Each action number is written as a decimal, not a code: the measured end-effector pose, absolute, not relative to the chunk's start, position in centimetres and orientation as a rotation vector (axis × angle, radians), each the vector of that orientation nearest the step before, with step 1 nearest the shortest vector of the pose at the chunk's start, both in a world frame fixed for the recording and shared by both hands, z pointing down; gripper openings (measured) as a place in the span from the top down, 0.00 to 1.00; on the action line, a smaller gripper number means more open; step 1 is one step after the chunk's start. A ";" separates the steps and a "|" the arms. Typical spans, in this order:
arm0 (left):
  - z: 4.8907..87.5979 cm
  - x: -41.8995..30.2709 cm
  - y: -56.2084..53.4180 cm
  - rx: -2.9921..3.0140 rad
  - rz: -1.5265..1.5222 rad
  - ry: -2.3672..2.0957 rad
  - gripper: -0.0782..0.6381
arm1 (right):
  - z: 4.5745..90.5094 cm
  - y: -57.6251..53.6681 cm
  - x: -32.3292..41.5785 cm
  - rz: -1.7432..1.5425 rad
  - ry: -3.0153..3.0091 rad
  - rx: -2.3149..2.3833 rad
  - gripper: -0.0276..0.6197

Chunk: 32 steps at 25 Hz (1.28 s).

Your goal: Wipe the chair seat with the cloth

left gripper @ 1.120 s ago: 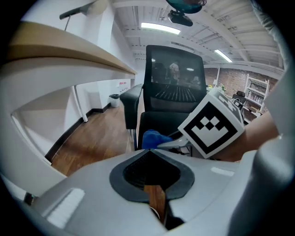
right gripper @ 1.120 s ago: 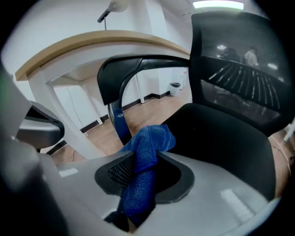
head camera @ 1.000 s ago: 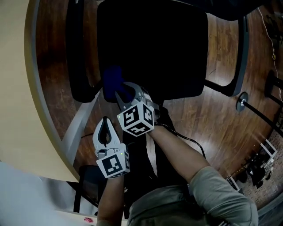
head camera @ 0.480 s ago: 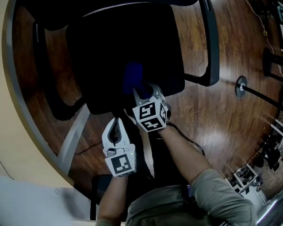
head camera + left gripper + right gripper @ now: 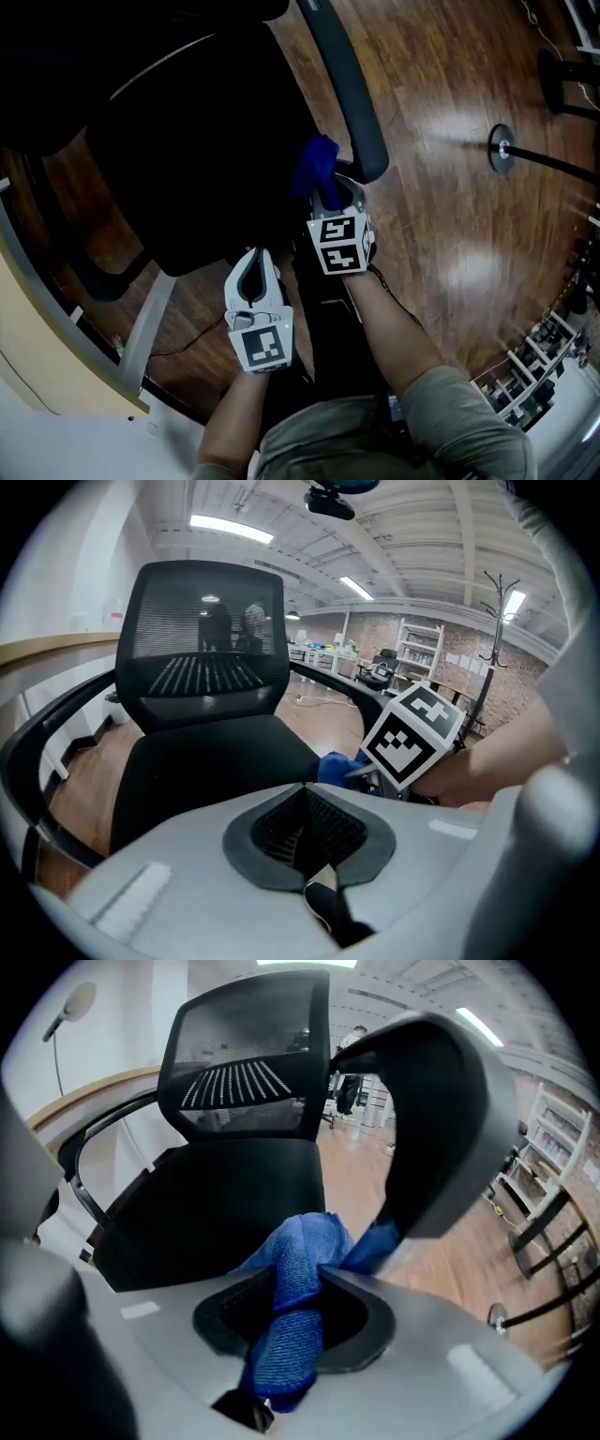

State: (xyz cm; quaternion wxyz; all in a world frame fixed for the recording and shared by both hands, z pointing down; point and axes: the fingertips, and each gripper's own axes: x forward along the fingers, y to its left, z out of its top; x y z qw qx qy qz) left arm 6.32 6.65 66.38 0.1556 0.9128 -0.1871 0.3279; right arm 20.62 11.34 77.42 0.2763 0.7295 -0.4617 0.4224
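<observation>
**Blue cloth at the seat's edge, next to the armrest**

Dark wooden floor runs under everything, with a pale curved desk along one side and the round foot of a stand out on the boards. Between them sits a black office chair, with its mesh backrest upright behind the chair seat.

The person leans over it with a tool in each hand. The right gripper has its jaws pinched on a blue cloth. In the right gripper view the fabric runs bunched up between the jaws and spills out past the tips. The cloth is at the side edge of the seat, just beside the black armrest, which looms large over that gripper. I can't tell from where I stand whether the cloth actually presses on the seat.

The left gripper hangs nearer the person, by the seat's front edge and apart from the cloth. Its jaws are pressed together with nothing between them. From its own view the seat lies ahead and the right gripper's marker cube sits off to one side, with a bit of blue beside it.
</observation>
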 end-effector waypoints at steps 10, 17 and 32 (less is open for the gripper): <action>68.6 8.1 9.4 2.626 0.987 -0.460 0.88 | 80.0 13.8 21.4 1.197 -1.233 1.978 0.79; 67.6 4.7 6.5 2.597 0.957 -0.558 0.88 | 77.6 12.0 19.4 1.128 -1.275 1.957 0.79; 66.2 -15.9 -1.3 2.435 0.945 -0.922 0.88 | 72.9 -2.4 -7.5 0.903 -1.810 1.505 0.79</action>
